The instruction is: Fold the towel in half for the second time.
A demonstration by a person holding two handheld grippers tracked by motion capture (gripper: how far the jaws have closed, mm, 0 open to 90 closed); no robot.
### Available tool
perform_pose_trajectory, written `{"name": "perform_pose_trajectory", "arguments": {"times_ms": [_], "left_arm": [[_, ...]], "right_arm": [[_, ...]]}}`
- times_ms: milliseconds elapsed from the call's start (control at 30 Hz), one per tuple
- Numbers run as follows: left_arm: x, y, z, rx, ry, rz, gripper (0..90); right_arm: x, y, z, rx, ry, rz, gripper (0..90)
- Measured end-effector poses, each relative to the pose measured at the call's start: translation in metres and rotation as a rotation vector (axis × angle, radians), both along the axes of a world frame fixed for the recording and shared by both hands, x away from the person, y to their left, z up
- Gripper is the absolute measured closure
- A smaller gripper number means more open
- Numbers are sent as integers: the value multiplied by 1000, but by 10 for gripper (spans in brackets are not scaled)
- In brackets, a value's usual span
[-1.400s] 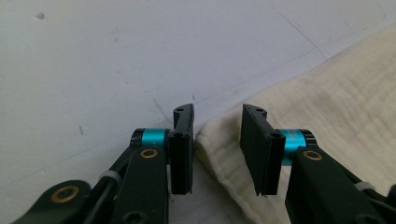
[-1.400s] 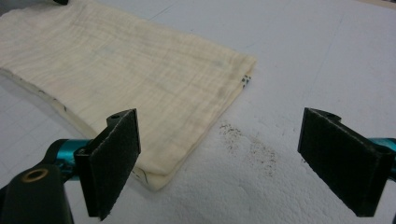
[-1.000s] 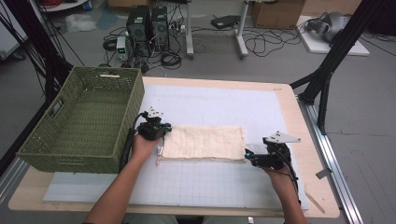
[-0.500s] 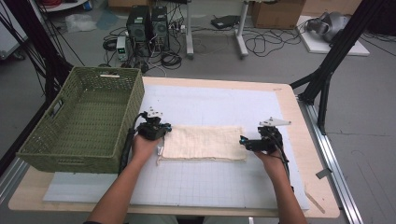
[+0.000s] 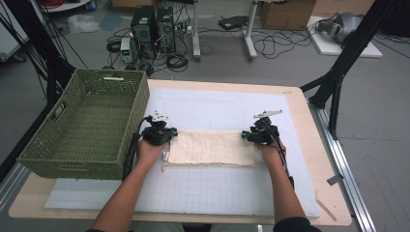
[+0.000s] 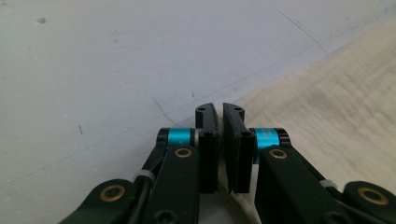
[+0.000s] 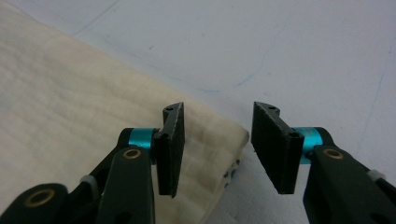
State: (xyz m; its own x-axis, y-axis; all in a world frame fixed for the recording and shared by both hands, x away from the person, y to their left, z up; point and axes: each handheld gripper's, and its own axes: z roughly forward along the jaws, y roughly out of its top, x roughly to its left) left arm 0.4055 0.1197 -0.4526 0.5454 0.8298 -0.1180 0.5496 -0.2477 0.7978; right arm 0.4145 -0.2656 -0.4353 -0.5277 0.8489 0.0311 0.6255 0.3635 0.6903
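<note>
Arriving at the cloth, the right gripper half-closes around its corner, ungripped; the left gripper pinches the opposite edge for a fold.

Cream cloth w/ faint woven check is lying on a white mat showing a thin blue grid. Olive-green wicker basket is sitting beside it. 2 grippers, left & right, are showing black jaws w/ turquoise bands, brass rivets.

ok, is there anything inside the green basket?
No: in the high view the green basket shows only its bare woven floor, and the folded cloth lies on the mat beside it.
</note>
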Motion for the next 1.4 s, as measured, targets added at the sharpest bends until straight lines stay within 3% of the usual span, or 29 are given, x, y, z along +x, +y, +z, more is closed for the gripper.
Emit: {"name": "perform_pose_trajectory", "arguments": {"times_ms": [133,233,367,433,533,633,800,933,1133,1233,1400], "left_arm": [[0,0,0,-2,1,0,847],[0,0,0,-3,1,0,847],[0,0,0,-5,2,-1,846],[0,0,0,-10,0,3,846],[-1,0,1,-1,-4,1,851],[-1,4,2,-40,-3,13,853],[-5,9,18,-127,-114,45,854],[-8,12,24,-156,-129,39,856],[-13,12,28,-143,-126,12,856],[-20,13,28,-149,-167,12,856],[-34,14,23,-159,-175,-2,855]], "right_arm": [[1,0,-3,0,18,3,594],[1,2,-3,-17,3,20,633],[0,2,-4,18,18,37,789],[-3,4,-4,-2,-11,37,832],[-5,5,-4,5,-15,30,846],[-7,5,-1,-1,-35,37,852],[-10,0,10,25,-122,24,858],[-12,-2,14,53,-151,18,858],[-18,-1,17,37,-154,30,858],[-24,-2,21,37,-182,48,859],[-41,-8,18,68,-207,72,858]]}}
